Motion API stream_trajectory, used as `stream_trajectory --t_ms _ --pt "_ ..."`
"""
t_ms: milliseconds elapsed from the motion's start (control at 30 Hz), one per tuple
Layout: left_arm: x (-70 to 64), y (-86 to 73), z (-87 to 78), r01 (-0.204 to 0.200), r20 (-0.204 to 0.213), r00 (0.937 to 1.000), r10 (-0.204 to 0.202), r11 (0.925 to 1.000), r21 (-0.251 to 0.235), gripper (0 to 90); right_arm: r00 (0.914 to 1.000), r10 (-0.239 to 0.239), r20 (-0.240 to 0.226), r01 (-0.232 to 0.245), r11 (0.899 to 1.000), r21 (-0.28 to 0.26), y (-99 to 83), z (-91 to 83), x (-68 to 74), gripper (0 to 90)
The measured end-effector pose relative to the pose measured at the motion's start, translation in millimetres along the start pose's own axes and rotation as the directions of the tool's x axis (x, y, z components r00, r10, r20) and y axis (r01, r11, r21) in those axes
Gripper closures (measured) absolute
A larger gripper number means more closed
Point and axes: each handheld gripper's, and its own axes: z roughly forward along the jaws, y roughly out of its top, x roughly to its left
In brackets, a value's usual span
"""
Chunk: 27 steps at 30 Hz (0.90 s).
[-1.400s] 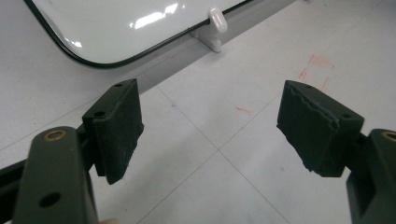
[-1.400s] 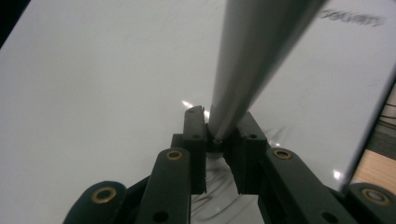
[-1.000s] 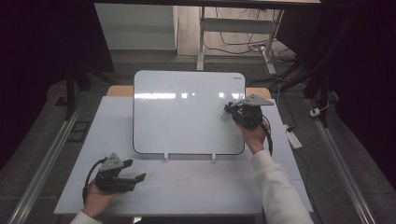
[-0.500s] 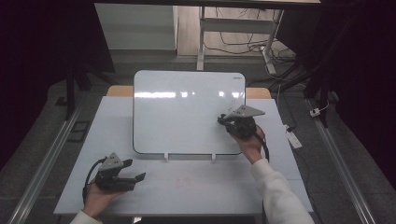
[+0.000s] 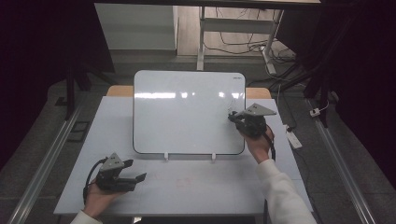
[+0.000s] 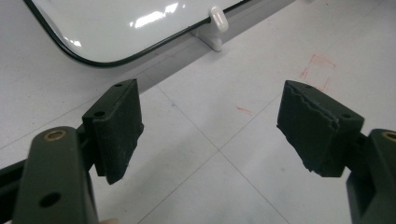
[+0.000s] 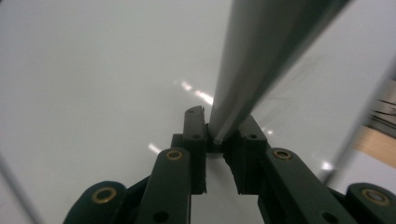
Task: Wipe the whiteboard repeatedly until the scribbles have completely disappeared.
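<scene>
A white whiteboard (image 5: 187, 112) stands tilted on the grey table (image 5: 196, 186), propped on two small white clips (image 6: 218, 17). My right gripper (image 5: 232, 117) is held against the board's right part, just under a faint scribble (image 5: 231, 100). In the right gripper view its jaws (image 7: 215, 140) are drawn together with only a narrow slit, right at the glossy board (image 7: 93, 84); I see nothing clearly held. My left gripper (image 5: 140, 178) rests low at the table's front left, open and empty, its pads (image 6: 119, 121) wide apart over the tabletop.
Faint red marks (image 6: 317, 70) show on the tabletop ahead of the left gripper. A wooden surface (image 5: 258, 92) peeks out behind the board. Cables and a power strip (image 5: 293, 136) lie on the floor to the right, beside metal rails.
My right gripper has moved down the board's right side from near its upper right corner, and shifted a little sideways. The left gripper has stayed put.
</scene>
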Motion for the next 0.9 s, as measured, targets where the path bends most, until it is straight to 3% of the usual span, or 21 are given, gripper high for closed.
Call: stream_trajectory --t_ms 67,167,200,233,267,300,367,400,433,467,500,567,600,667,700,767,800,833,867,900 --pt "0.2 0.1 -0.9 0.002 -0.001 1.0 -0.002 1.0 -0.006 23.2 1.0 0.004 0.004 -0.004 1.0 -0.003 -0.5 -0.1 1.1 77.8" --pt "1.7 0.1 0.1 0.006 -0.002 1.0 -0.006 1.0 -0.003 23.3 0.997 -0.054 -0.055 0.056 0.998 0.038 -5.1 3.1 17.6 77.7" --pt "1.8 0.1 0.5 0.007 -0.001 1.0 -0.007 1.0 -0.001 23.3 0.9938 -0.093 -0.062 0.096 0.994 0.046 -6.8 3.7 22.2 77.7" --pt "1.8 0.1 0.8 0.007 -0.001 1.0 -0.007 1.0 0.001 23.2 0.9928 -0.102 -0.063 0.105 0.993 0.049 -6.5 3.5 21.3 77.8" --pt "1.3 0.1 0.9 0.006 0.0 1.0 -0.006 1.0 0.001 23.2 0.9951 -0.078 -0.06 0.081 0.996 0.04 -5.5 2.8 16.2 77.7" --pt "1.0 0.1 0.8 0.005 0.0 1.0 -0.005 1.0 0.001 23.2 0.9991 -0.034 -0.027 0.034 0.999 0.017 -3.1 0.8 7.1 77.7" --pt "0.6 0.2 -0.1 0.007 -0.001 1.0 -0.007 1.0 -0.004 23.2 0.9994 0.033 0.005 -0.033 0.999 -0.008 0.5 -2.3 -6.8 77.8" --pt "0.9 0.2 -0.8 0.007 0.0 1.0 -0.007 1.0 -0.006 23.2 0.9988 0.048 -0.002 -0.048 0.999 -0.013 0.6 -2.1 -8.0 77.8" --pt "1.3 0.1 -1.0 0.01 -0.001 1.0 -0.01 0.9999 -0.008 23.3 0.9996 0.027 -0.003 -0.027 1.0 0.0 0.2 -1.7 -3.0 77.8" --pt "1.9 0.0 -0.8 0.013 0.0 0.9999 -0.013 0.9999 -0.008 23.3 0.9968 -0.039 -0.07 0.042 0.998 0.041 -3.7 2.2 11.7 77.8" --pt "2.4 0.0 -0.5 0.015 0.001 0.9999 -0.015 0.9999 -0.007 23.3 0.9968 -0.039 -0.07 0.042 0.998 0.041 -3.7 2.2 11.7 77.8" --pt "2.8 0.2 0.4 0.017 0.002 0.9998 -0.017 0.9998 -0.004 23.2 0.9916 -0.109 -0.07 0.113 0.992 0.057 -4.3 3.7 18.7 77.8" --pt "2.5 0.4 1.0 0.015 0.003 0.9999 -0.015 0.9999 -0.002 23.2 0.9928 -0.097 -0.07 0.101 0.994 0.05 -3.0 4.0 15.8 77.8" --pt "1.5 0.7 1.1 0.012 0.003 0.9999 -0.012 0.9999 -0.003 23.2 1.0 -0.007 -0.001 0.007 1.0 -0.002 7.4 1.9 -5.7 77.8" --pt "1.1 0.7 0.7 0.012 0.003 0.9999 -0.012 0.9999 -0.005 23.2 1.0 -0.007 -0.001 0.007 1.0 -0.002 7.4 1.9 -5.7 77.8" --pt "1.3 0.6 -1.0 0.016 0.003 0.9999 -0.016 0.9998 -0.01 23.2 0.9985 0.054 0.005 -0.054 0.998 -0.024 12.3 2.6 -15.9 77.7" --pt "1.7 0.4 -1.4 0.018 0.002 0.9998 -0.018 0.9997 -0.013 23.2 0.9991 0.042 0.002 -0.042 0.999 -0.018 12.5 3.2 -12.8 77.8" --pt "2.7 0.0 -1.8 0.022 0.003 0.9998 -0.022 0.9997 -0.014 23.3 0.9976 -0.008 -0.069 0.01 1.0 0.023 9.4 7.0 1.0 77.8" --pt "3.3 -0.2 -1.7 0.023 0.003 0.9997 -0.023 0.9996 -0.014 23.3 0.9976 -0.008 -0.069 0.01 1.0 0.023 9.4 7.0 1.0 77.8" --pt "4.1 -0.4 -1.1 0.025 0.003 0.9997 -0.025 0.9996 -0.011 23.3 0.995 -0.037 -0.092 0.041 0.998 0.039 7.7 8.6 6.4 77.8"
